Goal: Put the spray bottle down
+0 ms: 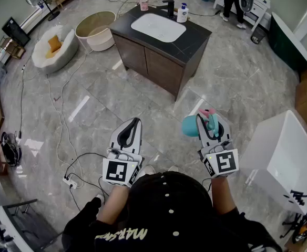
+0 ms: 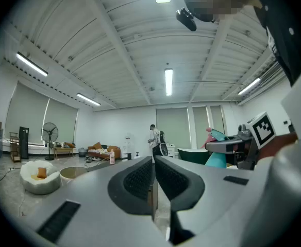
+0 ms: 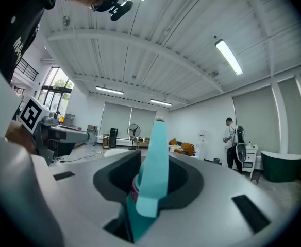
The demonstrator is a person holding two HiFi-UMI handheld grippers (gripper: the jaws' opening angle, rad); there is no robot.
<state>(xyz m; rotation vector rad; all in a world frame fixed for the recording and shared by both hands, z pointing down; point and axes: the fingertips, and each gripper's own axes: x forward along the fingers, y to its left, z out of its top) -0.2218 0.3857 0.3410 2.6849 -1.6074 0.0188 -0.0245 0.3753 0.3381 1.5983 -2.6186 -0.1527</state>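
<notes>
Right gripper (image 1: 206,122) pointed level, its jaws partly closed and clamped on the teal spray bottle (image 1: 188,126), whose nozzle rose between them. Left gripper (image 1: 134,125), well apart to its left, had its jaws drawn together on nothing. Grey marble floor (image 1: 90,101) lay beneath both. Ahead stood a dark vanity counter (image 1: 195,37) with a white basin (image 1: 159,28), and a white tub (image 1: 279,159) stood near the right gripper.
</notes>
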